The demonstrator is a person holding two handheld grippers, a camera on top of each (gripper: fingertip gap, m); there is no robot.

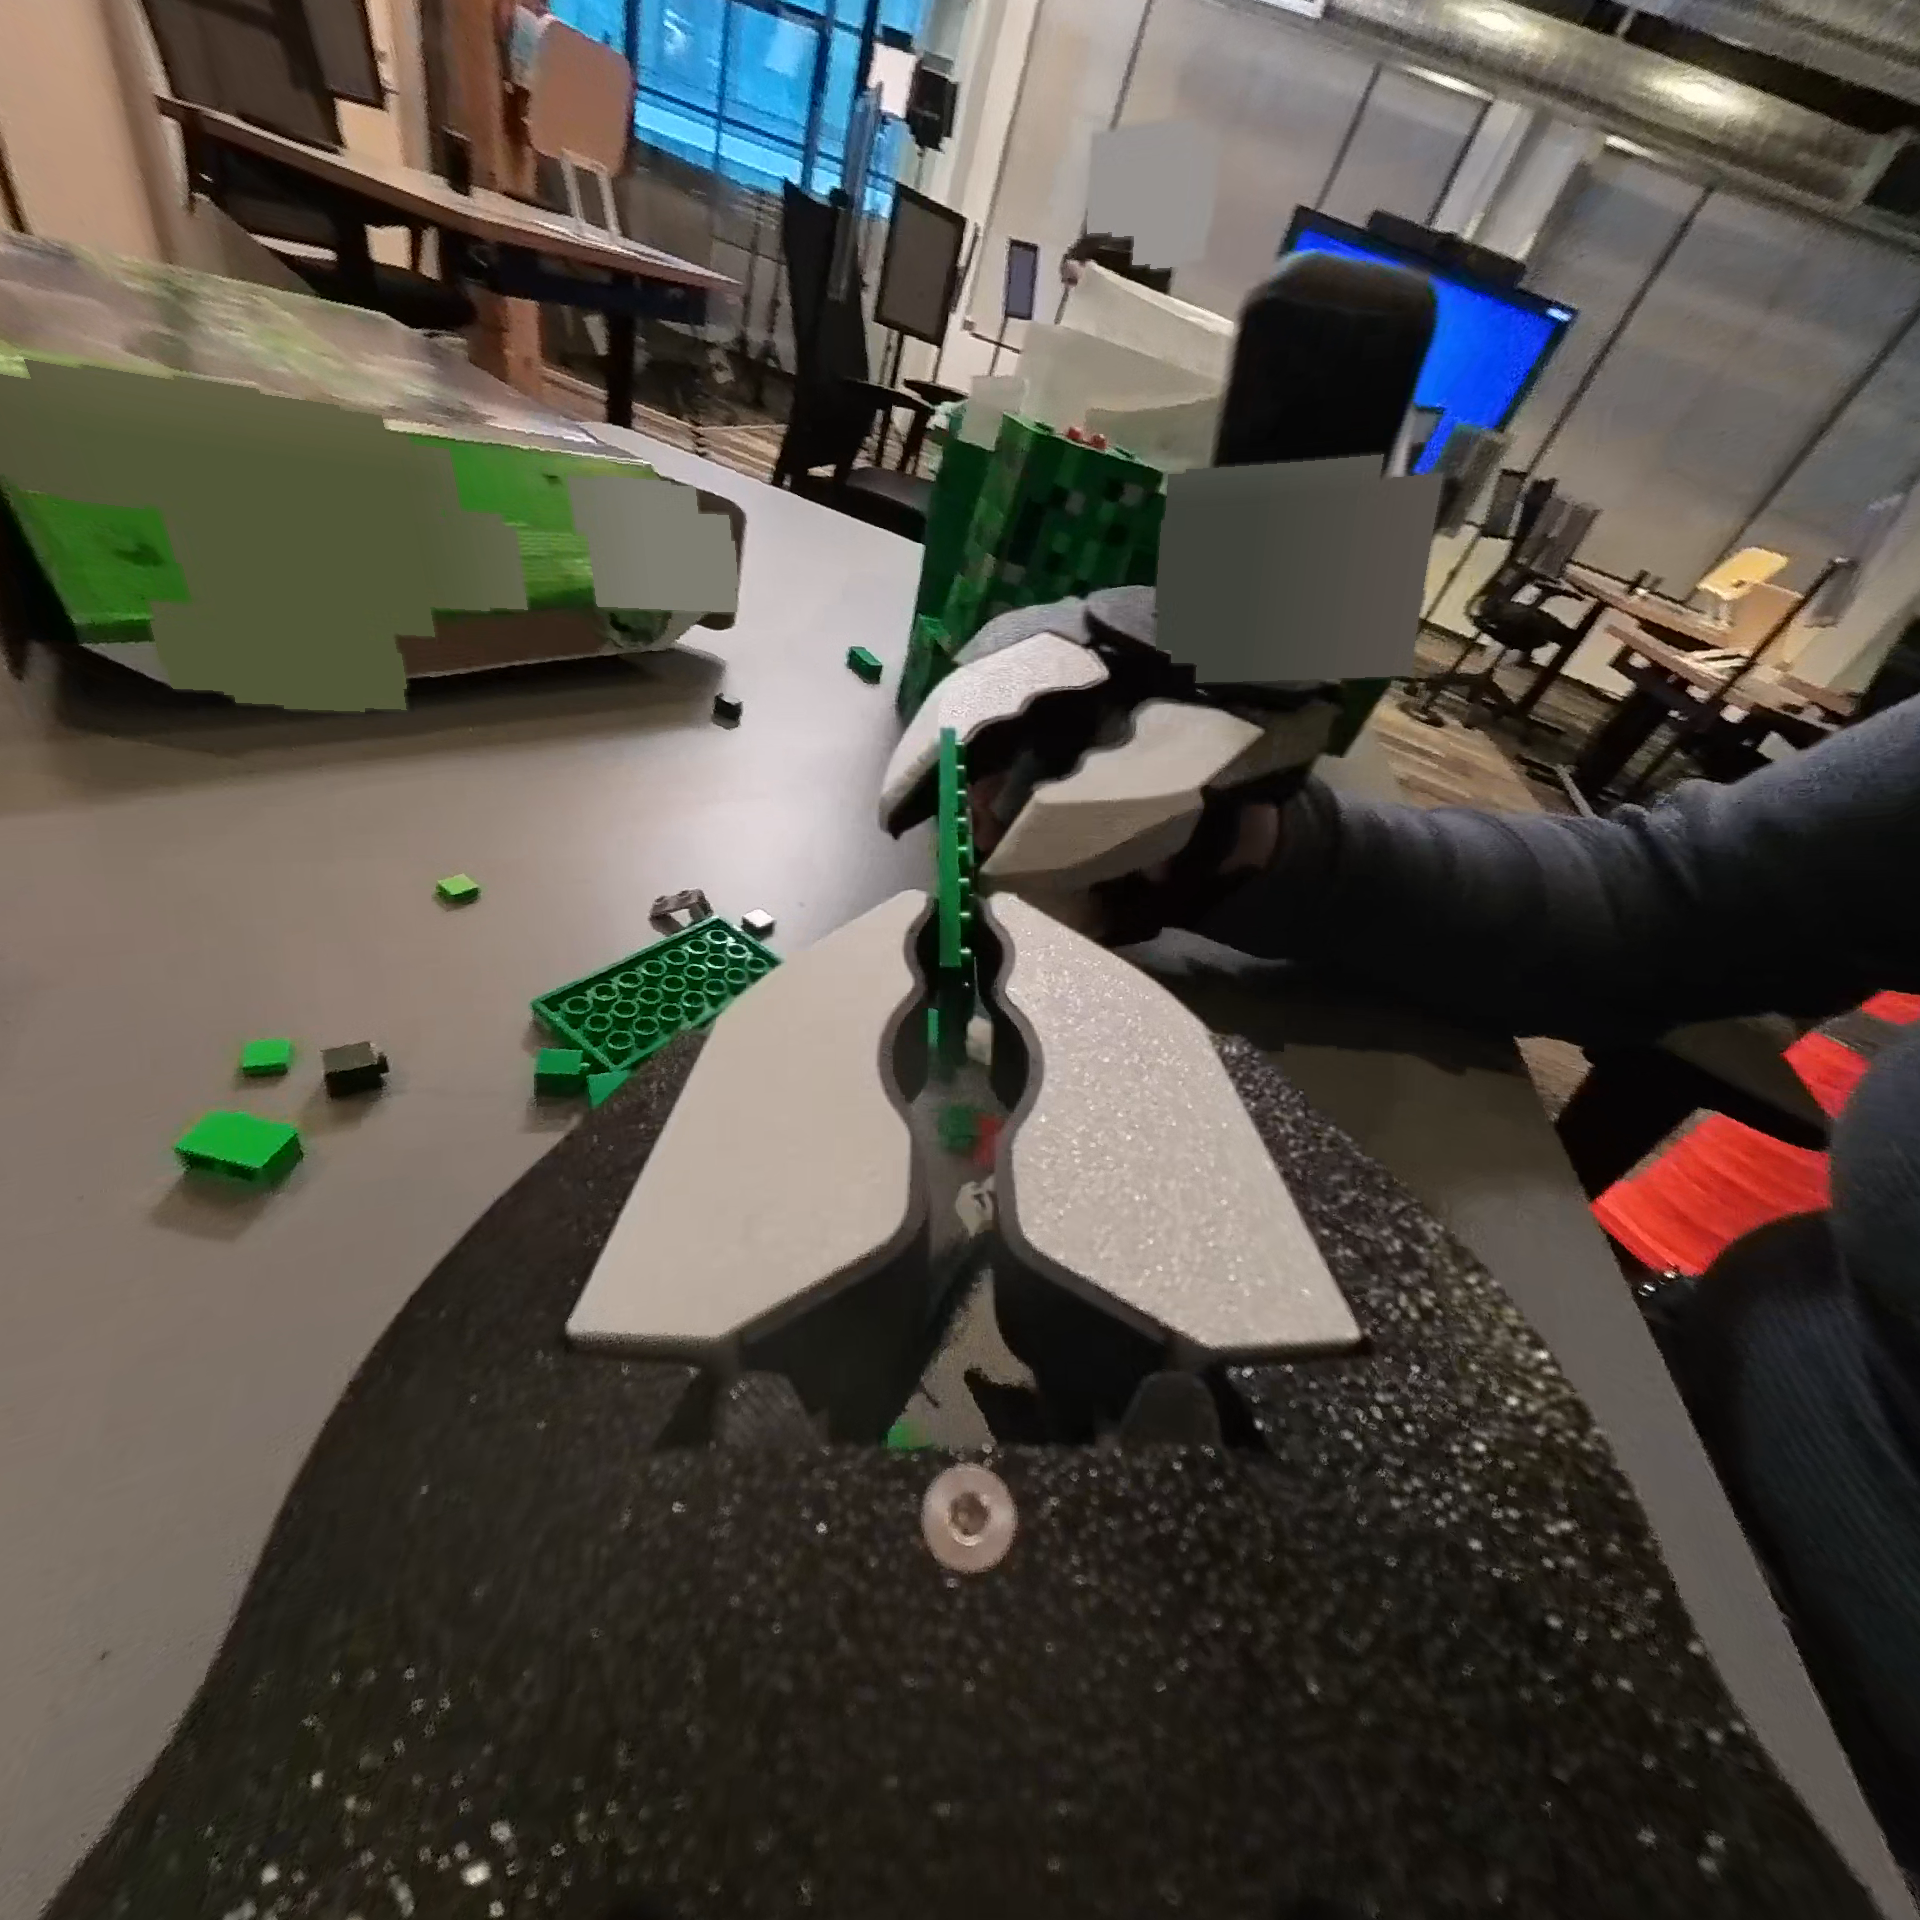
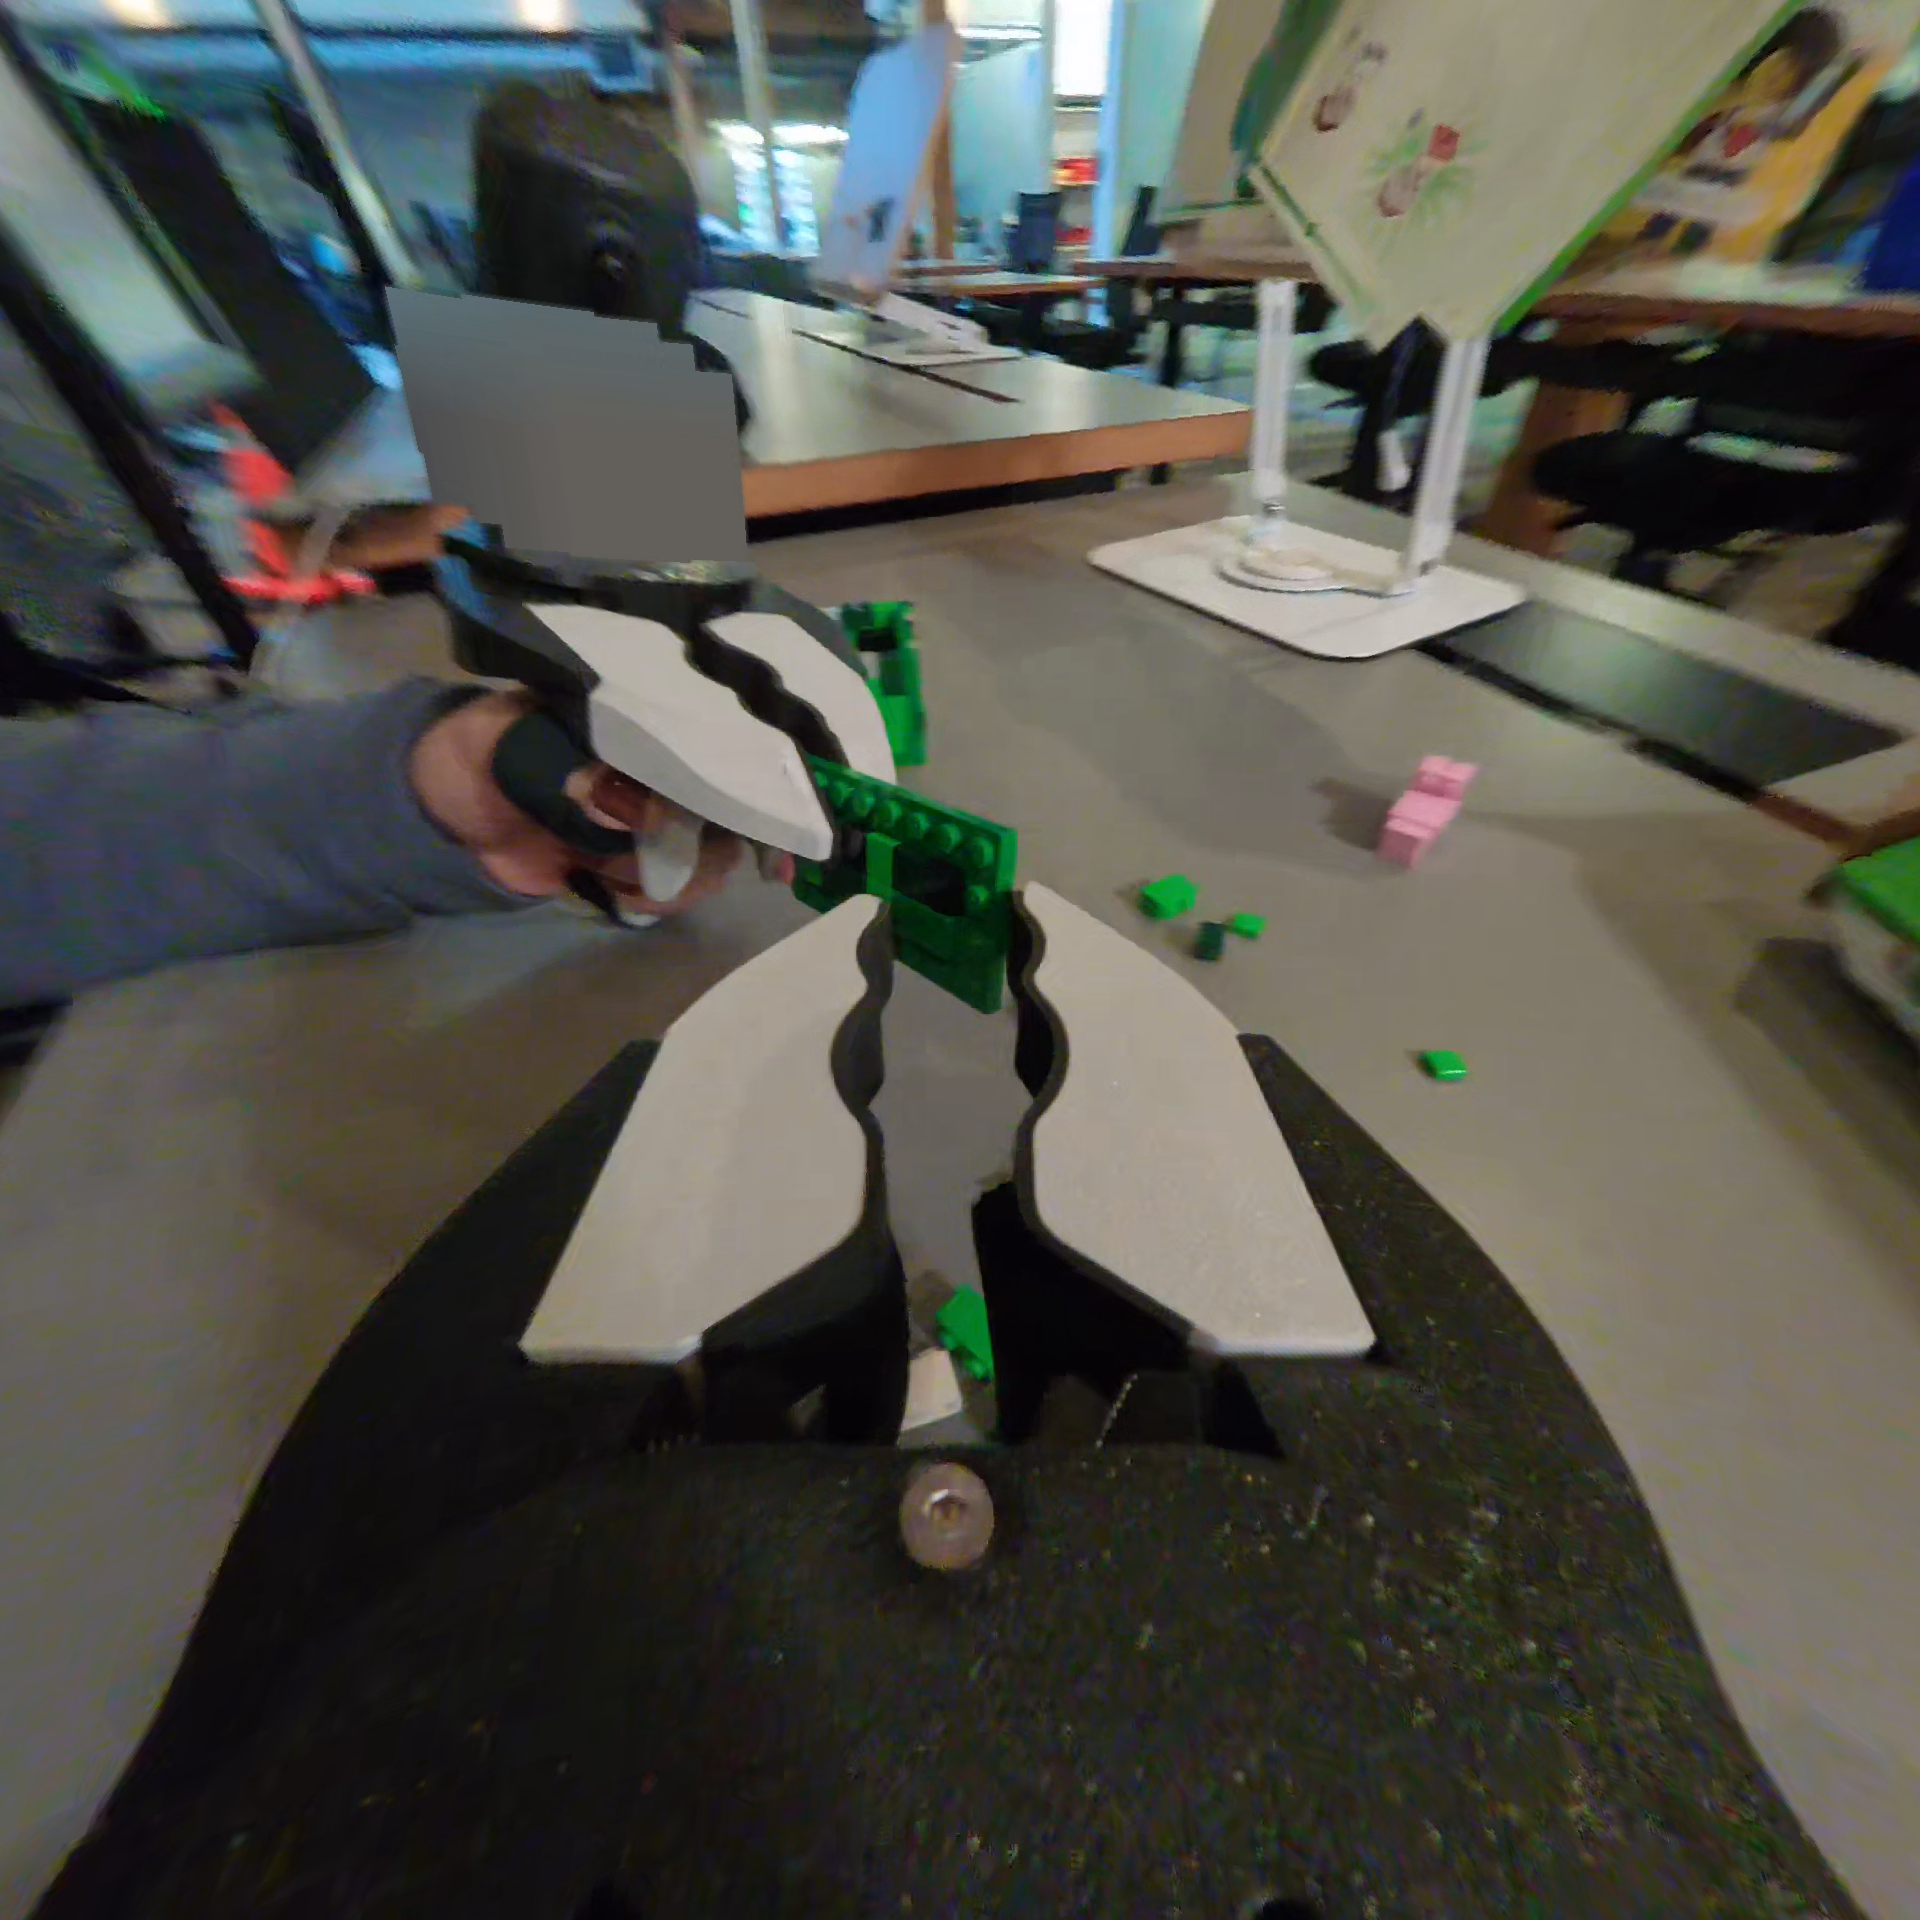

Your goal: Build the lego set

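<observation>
Green plate assembly (image 2: pixel 914 894), held edge-on above tabletop (image 2: pixel 1351 1195): left tool (image 1: pixel 951 951) clamped on it for steadying; right tool (image 2: pixel 951 935) clamped on its opposite end, presumably pressing parts together.

A flat green studded lego plate (image 1: pixel 948 831), with smaller green and black pieces fixed on one face, stands on edge in the air above the grey table (image 1: pixel 312 1299), gripped at opposite ends. A second green plate (image 1: pixel 655 992) lies flat on the table among loose small green and black bricks. A tall green-and-black block tower (image 1: pixel 1023 520) stands upright farther back.
</observation>
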